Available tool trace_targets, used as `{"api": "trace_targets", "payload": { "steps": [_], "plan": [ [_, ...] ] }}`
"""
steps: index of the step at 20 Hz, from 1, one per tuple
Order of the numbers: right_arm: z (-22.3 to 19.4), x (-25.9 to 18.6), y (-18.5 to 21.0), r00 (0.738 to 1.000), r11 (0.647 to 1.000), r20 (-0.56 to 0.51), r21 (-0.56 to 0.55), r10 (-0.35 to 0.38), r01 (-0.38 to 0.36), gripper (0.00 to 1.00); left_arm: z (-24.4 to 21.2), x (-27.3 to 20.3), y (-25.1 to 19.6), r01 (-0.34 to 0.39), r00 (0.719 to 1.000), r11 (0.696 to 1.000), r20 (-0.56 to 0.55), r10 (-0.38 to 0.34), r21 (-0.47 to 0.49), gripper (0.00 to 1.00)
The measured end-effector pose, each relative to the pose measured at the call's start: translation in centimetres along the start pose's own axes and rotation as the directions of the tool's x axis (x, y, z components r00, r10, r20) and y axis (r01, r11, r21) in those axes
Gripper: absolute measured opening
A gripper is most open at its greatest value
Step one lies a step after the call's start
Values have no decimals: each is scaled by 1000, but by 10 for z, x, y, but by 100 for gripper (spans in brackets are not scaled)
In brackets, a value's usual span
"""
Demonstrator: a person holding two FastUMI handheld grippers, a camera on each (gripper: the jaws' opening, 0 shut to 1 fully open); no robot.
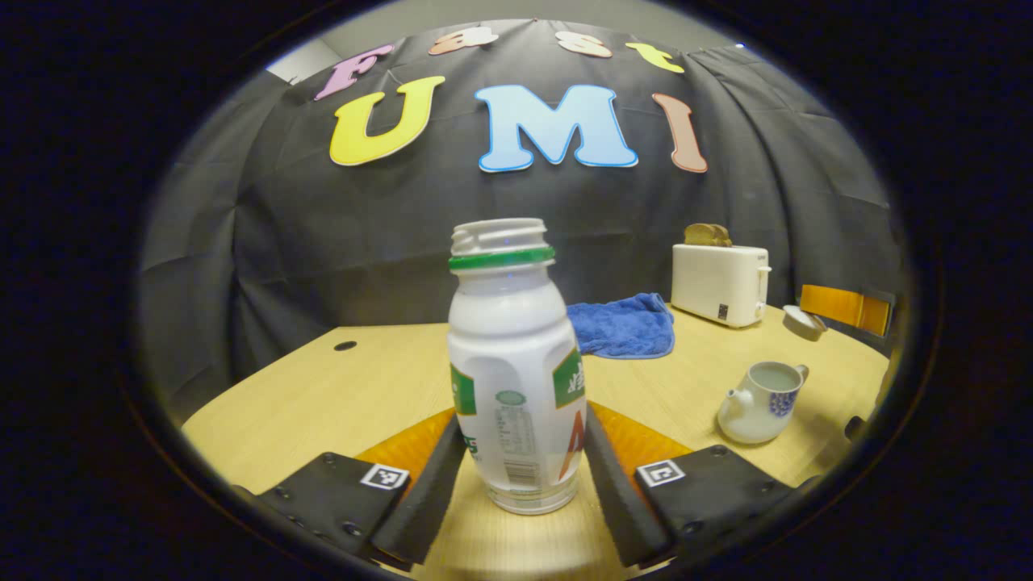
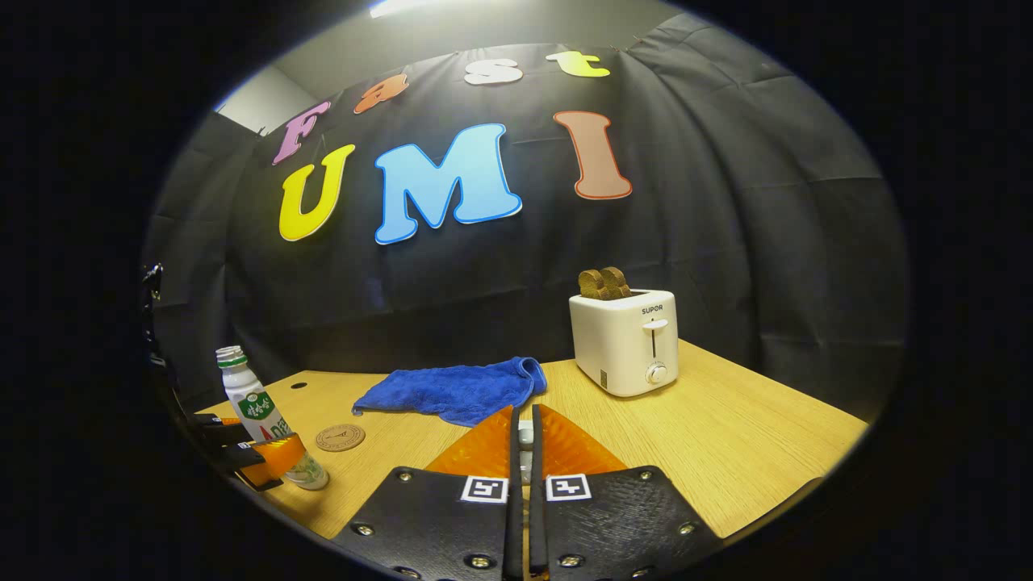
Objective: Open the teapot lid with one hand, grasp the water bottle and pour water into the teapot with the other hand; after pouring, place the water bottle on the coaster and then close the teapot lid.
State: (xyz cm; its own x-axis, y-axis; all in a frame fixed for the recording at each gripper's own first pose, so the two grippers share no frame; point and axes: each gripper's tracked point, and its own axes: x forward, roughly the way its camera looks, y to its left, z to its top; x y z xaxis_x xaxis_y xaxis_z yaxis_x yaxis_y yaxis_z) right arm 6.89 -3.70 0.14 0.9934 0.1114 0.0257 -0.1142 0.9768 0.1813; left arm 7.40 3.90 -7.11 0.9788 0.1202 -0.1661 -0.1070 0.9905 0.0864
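While the left gripper [image 1: 520, 476] has both fingers pressed on the white plastic water bottle with the green neck ring [image 1: 514, 363] (cap off, standing upright on the pale wooden table [image 1: 347, 387]), the right gripper [image 2: 522, 452] pinches a small pale thing between nearly closed fingers. Farther back sit the lidless white teapot with blue pattern [image 1: 759, 401], its lid [image 1: 804, 322], a round cork coaster [image 2: 340, 437], blue towel [image 2: 456, 389] and white toaster [image 2: 625, 340].

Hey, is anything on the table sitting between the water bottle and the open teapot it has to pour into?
Nothing visible does. In the left gripper view, bare table lies between the water bottle and the open teapot. The blue cloth and the toaster sit farther back.
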Motion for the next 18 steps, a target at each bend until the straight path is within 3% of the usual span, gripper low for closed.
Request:
{"api": "trace_targets", "payload": {
  "steps": [1,2,3,5,8,11,13,18],
  "plan": [
    [0,-1,-1,1000,1000,-1,6,-2,2,3,1,1,0,-5,1000,1000,0,5,8,80],
    [0,-2,-2,1000,1000,-2,11,-4,4,3,1,2,1,-8,1000,1000,1,8,10,80],
    [0,-3,-4,1000,1000,-1,14,-8,8,3,3,2,0,-8,1000,1000,4,8,12,89],
    [1,-4,-8,1000,1000,2,19,-21,21,3,3,3,-1,-3,1000,1000,5,3,28,78],
    [3,-5,-13,999,999,2,36,-34,34,3,4,3,0,-20,1000,995,8,19,99,89],
    [6,-5,-18,999,998,5,40,-54,54,3,6,3,-3,-40,999,978,22,36,205,88],
    [6,-5,-23,998,997,4,44,-70,70,3,10,1,-7,-64,998,953,38,55,295,88],
    [7,-6,-37,992,992,11,39,-123,123,3,23,2,-21,-112,993,847,95,73,519,88]
  ]
}}
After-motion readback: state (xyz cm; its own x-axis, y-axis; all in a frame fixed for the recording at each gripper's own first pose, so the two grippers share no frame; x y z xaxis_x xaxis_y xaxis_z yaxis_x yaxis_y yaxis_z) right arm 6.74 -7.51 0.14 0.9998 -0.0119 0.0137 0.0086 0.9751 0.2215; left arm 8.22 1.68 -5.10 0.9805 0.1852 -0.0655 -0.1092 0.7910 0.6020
